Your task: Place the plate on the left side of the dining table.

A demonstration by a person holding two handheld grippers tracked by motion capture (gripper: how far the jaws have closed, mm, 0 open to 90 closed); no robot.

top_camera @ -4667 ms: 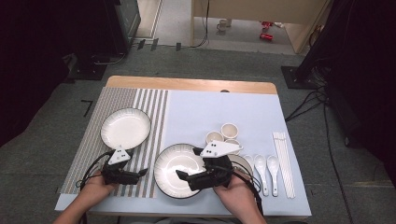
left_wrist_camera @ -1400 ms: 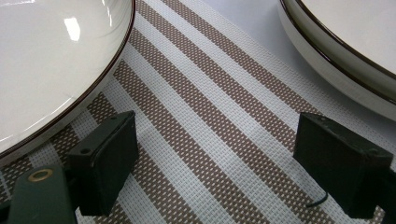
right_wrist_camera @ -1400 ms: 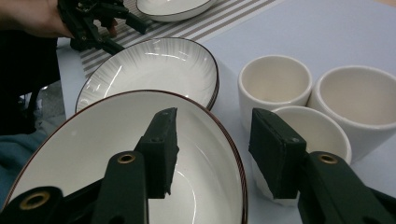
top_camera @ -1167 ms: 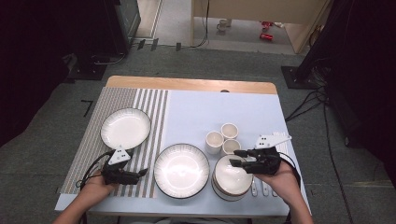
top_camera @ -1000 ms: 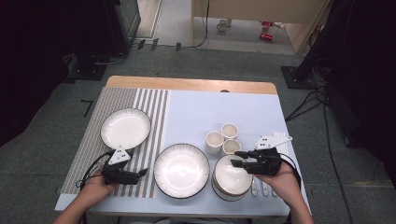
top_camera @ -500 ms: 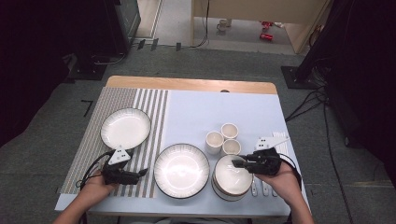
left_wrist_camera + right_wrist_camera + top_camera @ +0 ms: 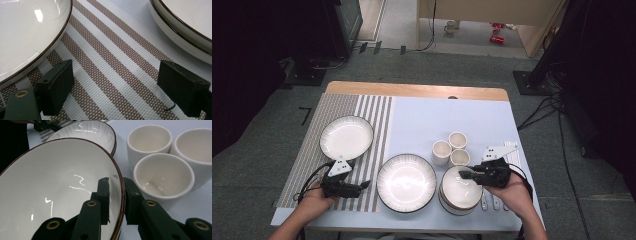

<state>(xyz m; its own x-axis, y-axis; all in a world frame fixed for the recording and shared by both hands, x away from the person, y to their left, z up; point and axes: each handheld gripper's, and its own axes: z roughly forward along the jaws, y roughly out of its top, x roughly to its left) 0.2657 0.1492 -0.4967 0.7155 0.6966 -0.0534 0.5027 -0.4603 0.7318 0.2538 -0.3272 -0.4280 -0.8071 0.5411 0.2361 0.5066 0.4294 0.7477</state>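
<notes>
A stack of white bowls with brown rims [image 7: 460, 192] stands at the front right of the table. My right gripper [image 7: 463, 175] reaches over its right side, and its jaws have just been closing. In the right gripper view the right gripper [image 7: 116, 187] is shut on the top bowl [image 7: 55, 190], one pad inside the rim and one outside. My left gripper [image 7: 362, 186] lies open on the striped mat [image 7: 112, 62] at the front left. Nothing is between the left gripper's [image 7: 117, 87] jaws.
A ribbed plate [image 7: 406, 182] sits at the front centre and a plain plate [image 7: 346, 137] on the mat at the left. Three white cups [image 7: 451, 147] stand just behind the bowls, close to the right gripper. White spoons [image 7: 484, 204] lie under the right hand.
The right gripper went from the centre plate to the bowl stack, and over the last second its jaws narrowed onto the top bowl's rim. The left gripper stayed put.
</notes>
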